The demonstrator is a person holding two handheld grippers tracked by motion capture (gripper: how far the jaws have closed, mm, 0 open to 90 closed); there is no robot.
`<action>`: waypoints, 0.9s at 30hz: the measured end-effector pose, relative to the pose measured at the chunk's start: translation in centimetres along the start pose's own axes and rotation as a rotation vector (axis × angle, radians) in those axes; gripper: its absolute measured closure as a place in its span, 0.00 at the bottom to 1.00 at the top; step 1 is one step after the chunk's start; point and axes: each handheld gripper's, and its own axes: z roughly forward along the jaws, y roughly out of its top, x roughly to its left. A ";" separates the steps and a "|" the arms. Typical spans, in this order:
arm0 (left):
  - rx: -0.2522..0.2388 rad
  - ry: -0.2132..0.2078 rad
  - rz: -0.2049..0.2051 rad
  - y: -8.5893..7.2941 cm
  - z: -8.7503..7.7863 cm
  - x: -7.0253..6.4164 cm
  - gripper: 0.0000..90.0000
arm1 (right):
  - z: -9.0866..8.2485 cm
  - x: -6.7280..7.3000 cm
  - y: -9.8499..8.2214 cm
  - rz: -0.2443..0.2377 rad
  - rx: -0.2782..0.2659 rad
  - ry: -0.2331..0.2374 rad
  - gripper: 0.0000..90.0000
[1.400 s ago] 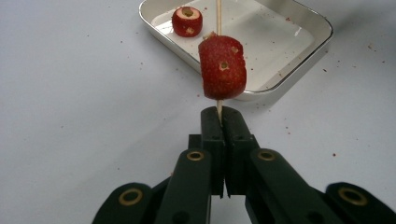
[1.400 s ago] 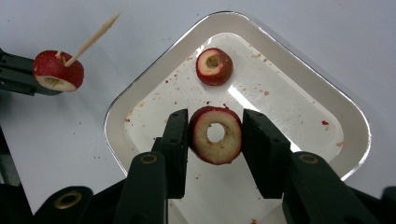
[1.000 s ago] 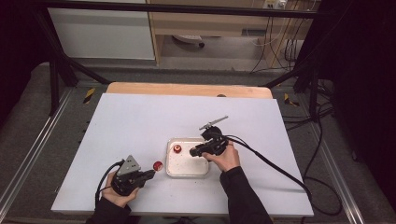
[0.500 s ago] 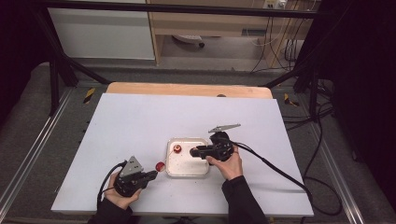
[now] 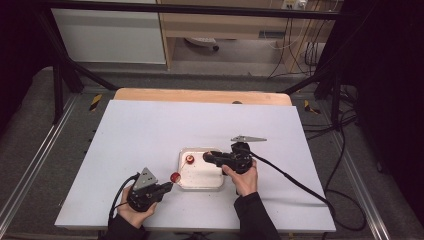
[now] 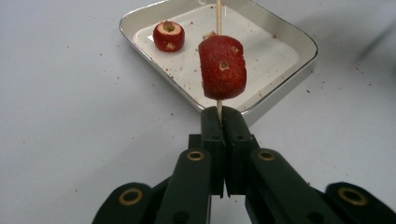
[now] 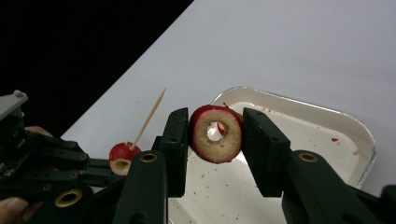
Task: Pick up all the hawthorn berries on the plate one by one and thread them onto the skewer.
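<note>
My left gripper [image 6: 219, 114] is shut on the lower end of a thin wooden skewer [image 6: 218, 18] that runs through a red fruit [image 6: 222, 67]. In the high view this gripper [image 5: 169, 184] sits left of the white tray [image 5: 212, 181], with the skewered fruit [image 5: 175, 177] at the tray's left rim. A second cored red fruit [image 6: 168, 36] lies in the tray's far left corner [image 5: 189, 159]. My right gripper [image 7: 215, 120] holds a cored, ring-like red fruit [image 7: 215, 134] between its pads, above the tray [image 7: 336, 135]. In the high view it [image 5: 206, 156] reaches in from the right.
The tray [image 6: 280, 95] carries small red crumbs, and more are scattered on the white table [image 5: 150, 130] around it. A wooden board edge [image 5: 200, 95] lies along the table's far side. The right gripper's cable [image 5: 300, 185] trails to the right.
The right gripper has shifted slightly right and toward the person over the tray, and its grey plate has turned more level. The left gripper has stayed put.
</note>
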 end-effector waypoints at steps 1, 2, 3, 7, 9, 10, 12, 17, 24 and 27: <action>-0.004 0.002 -0.004 0.1 0.0 -0.1 0.98 | -0.1 -0.1 -0.1 0.011 -0.037 0.007 0.70; -0.007 0.004 -0.006 0.1 0.1 -0.1 0.98 | -0.1 -0.1 -0.1 0.011 -0.037 0.007 0.70; -0.009 0.006 -0.011 0.1 0.1 -0.2 0.98 | -0.1 0.0 -0.1 0.020 -0.048 0.010 0.70; -0.024 0.009 -0.029 0.3 0.3 -0.5 0.98 | -0.3 0.0 0.0 0.035 -0.107 0.014 0.70; -0.030 0.012 -0.035 0.4 0.3 -0.6 0.98 | -0.3 0.0 0.0 0.039 -0.134 0.019 0.70; -0.035 0.015 -0.041 0.5 0.4 -0.7 0.98 | -0.3 0.0 0.0 0.039 -0.134 0.019 0.70; -0.044 0.016 -0.053 0.6 0.4 -0.8 0.98 | -0.4 0.1 0.0 0.043 -0.157 0.022 0.70; -0.055 0.019 -0.062 1.0 0.5 -1.2 0.98 | -0.5 0.2 0.3 0.054 -0.214 0.027 0.70; -0.072 0.008 -0.063 1.9 1.0 -1.8 0.98 | -0.7 0.3 0.6 0.059 -0.303 0.022 0.70; -0.073 0.001 -0.062 2.2 1.2 -2.1 0.98 | -0.7 0.3 0.7 0.065 -0.336 0.021 0.70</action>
